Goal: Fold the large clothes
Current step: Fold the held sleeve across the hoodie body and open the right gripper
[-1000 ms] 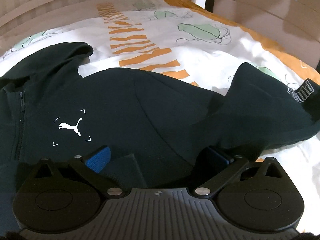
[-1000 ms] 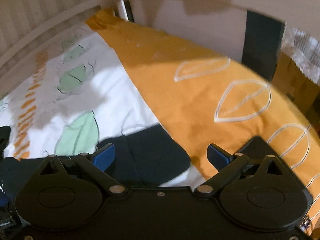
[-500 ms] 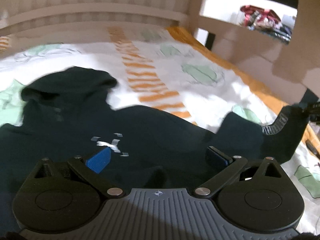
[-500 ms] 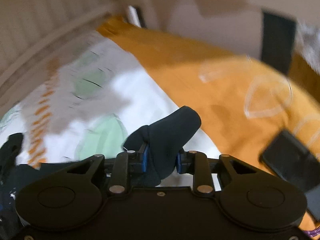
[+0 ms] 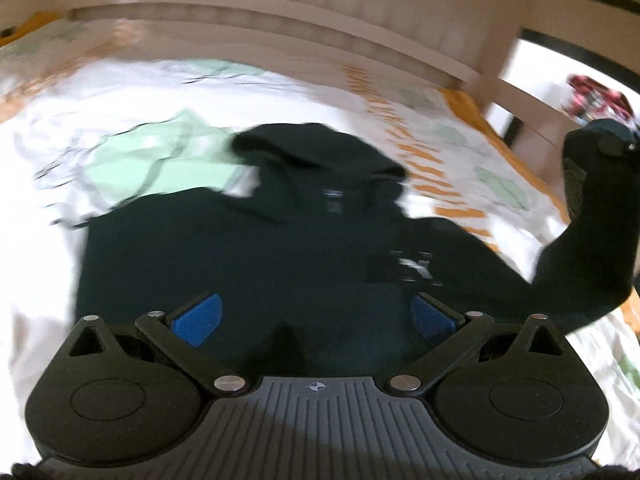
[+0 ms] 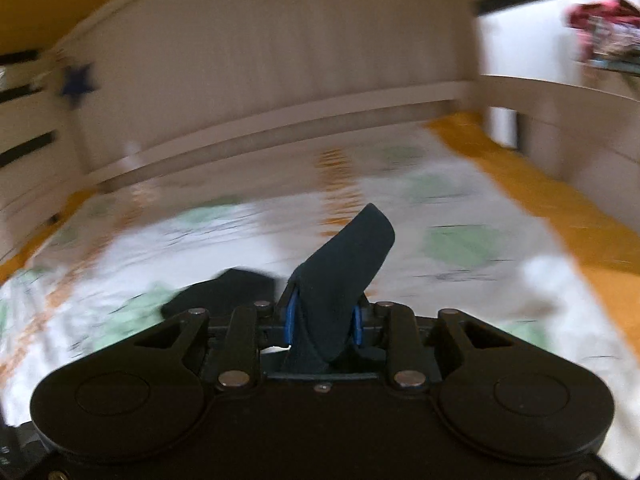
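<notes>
A dark navy hoodie (image 5: 256, 256) lies front up on the bed, hood toward the headboard, white logo on its chest. My left gripper (image 5: 316, 316) is open, its blue pads above the hoodie's lower body, holding nothing. My right gripper (image 6: 322, 320) is shut on the cuff of the hoodie's sleeve (image 6: 344, 264), which sticks up between its pads. In the left wrist view that sleeve (image 5: 580, 240) is lifted off the bed at the right. Part of the hoodie (image 6: 224, 288) shows low left in the right wrist view.
The bedspread (image 5: 120, 120) is white with green leaves and orange stripes, with an orange border (image 6: 560, 216) on the right. A pale slatted headboard (image 5: 280, 24) runs along the far side. A shelf with colourful items (image 5: 596, 96) stands at the far right.
My right gripper closed on the sleeve cuff and lifted it up and leftward. My left gripper swung left over the hoodie and stayed open. Both views are motion-blurred now.
</notes>
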Motion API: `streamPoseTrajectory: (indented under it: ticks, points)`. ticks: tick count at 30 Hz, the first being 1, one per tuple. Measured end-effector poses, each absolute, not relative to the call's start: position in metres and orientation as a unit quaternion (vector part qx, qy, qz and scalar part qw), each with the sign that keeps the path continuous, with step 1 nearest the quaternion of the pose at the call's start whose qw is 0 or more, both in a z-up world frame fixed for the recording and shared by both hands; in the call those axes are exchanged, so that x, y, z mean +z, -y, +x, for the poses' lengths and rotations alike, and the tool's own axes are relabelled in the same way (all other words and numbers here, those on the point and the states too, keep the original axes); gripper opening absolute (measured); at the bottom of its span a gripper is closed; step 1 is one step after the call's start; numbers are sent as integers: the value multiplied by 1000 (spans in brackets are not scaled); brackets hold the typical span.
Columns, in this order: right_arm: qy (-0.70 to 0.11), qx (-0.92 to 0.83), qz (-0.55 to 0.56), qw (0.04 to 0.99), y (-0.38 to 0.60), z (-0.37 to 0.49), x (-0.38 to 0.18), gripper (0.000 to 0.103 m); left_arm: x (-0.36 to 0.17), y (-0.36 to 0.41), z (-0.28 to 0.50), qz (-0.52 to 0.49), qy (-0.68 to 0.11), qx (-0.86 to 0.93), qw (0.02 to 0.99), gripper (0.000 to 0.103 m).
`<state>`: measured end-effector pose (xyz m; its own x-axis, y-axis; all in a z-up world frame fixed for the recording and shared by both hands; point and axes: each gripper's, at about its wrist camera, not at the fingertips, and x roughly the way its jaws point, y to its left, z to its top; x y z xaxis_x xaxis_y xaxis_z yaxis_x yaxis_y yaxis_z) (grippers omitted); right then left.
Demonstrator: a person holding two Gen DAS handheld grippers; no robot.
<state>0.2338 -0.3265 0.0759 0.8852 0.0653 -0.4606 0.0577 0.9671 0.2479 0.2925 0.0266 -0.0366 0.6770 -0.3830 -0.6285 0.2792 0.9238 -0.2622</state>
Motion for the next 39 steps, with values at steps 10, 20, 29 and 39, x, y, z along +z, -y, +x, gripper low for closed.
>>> streamPoseTrajectory:
  ticks: [10,20,29,39]
  points:
    - [-309,132,84,938,162,279,-3,37,-42,-105,295,-127,-361,-129,915,103]
    - [-326,199,28,924,135,247,-33,77,-47,-114,295,-140,-366,-147,908,103]
    - [-299,111,78,945,250,221,-21,87,-52,-84,304,-134,-375,-169,902,103]
    - [-315,-45,123,940,351,196,-59,87,-105,-54,322,-30,-411,-136,901,103]
